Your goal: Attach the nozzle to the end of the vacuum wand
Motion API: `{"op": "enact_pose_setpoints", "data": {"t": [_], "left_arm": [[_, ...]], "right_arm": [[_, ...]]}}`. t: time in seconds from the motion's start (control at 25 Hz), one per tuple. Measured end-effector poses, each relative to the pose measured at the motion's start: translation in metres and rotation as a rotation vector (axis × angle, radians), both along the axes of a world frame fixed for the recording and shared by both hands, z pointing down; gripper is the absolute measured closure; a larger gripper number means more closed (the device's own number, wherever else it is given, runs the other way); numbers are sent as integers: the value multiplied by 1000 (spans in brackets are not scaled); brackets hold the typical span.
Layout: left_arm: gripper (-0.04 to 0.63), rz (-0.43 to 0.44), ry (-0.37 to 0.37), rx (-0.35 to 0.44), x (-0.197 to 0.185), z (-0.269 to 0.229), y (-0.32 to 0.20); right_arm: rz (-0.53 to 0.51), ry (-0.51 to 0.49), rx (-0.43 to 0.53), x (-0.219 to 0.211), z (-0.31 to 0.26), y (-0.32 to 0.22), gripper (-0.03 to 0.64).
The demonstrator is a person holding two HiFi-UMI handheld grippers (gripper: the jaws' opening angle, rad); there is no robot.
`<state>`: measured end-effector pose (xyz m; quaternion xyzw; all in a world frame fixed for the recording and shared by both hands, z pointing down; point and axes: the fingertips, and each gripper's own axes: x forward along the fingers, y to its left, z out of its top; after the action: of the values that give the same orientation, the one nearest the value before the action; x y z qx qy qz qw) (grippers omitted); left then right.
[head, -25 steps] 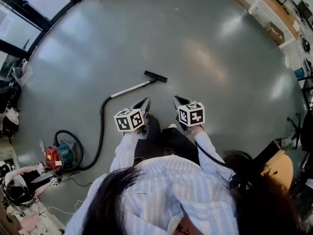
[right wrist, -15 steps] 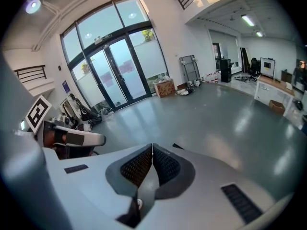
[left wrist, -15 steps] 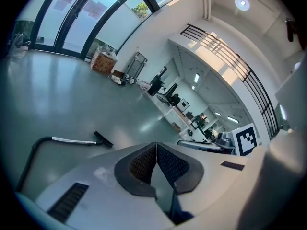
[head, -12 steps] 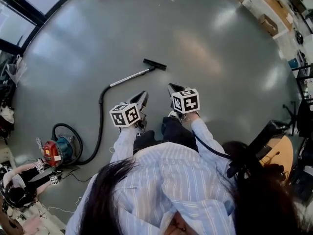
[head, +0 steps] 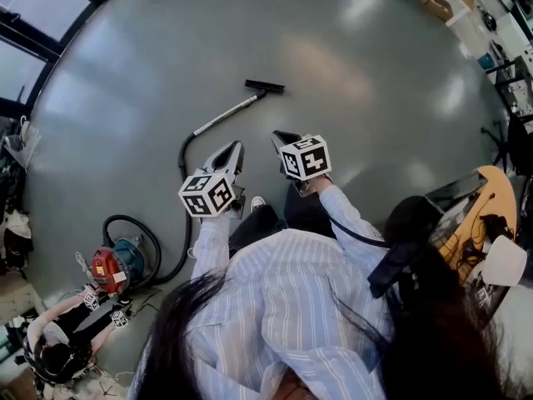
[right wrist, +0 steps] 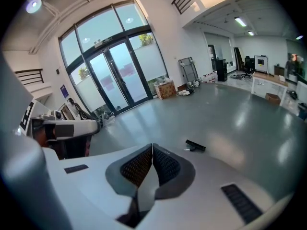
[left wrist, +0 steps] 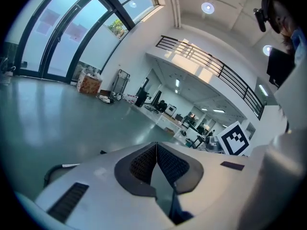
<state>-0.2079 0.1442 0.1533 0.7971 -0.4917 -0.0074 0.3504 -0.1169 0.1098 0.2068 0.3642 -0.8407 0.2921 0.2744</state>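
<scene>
Approach step, nothing picked up yet. Left tongs [head: 235, 147] are pressed together and empty. Right tongs [head: 280, 137] are the same, pads touching with nothing between them

Using the wand [head: 223, 116] as reference:
- it lies flat on the floor [head: 358, 65]
- nozzle [head: 265, 86] is at the wand's far end, touching it or nearly so. I can't tell from here if it's seated on the tube or just lying against it
- hose [head: 182, 223] leaves the wand's near end and curves back to the red and blue canister [head: 117, 265], well apart from the wand
- both tongs hang on the near side of the wand, apart from it, the left closer to its hose end and the right closer to its nozzle end

The right gripper view has the nozzle in frame beyond the tips

My read on the next move: drop to floor level and spread both tongs. One pair pinches the wand close to its far end, the other takes the nozzle neck. Then line the socket up with the tube axis and push straight on. The tube may roll on that smooth floor, so I'd pin it first
</scene>
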Motion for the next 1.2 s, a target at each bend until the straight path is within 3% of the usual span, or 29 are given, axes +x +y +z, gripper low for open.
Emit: {"op": "enact_pose_setpoints", "data": {"t": [0.4, 0.76, 0.96, 1.2], "left_arm": [[588, 100, 43, 1, 19, -1, 64], [588, 68, 51, 28, 50, -14, 98], [588, 42, 75, 28, 104, -20, 122], [588, 46, 67, 13, 193, -9, 191]], "right_arm": [[40, 50, -5, 8, -3, 74, 606], [45, 63, 20, 59, -12, 122, 606], [28, 93, 34, 123, -14, 169, 606], [36, 99, 20, 208, 1, 230, 606]]}}
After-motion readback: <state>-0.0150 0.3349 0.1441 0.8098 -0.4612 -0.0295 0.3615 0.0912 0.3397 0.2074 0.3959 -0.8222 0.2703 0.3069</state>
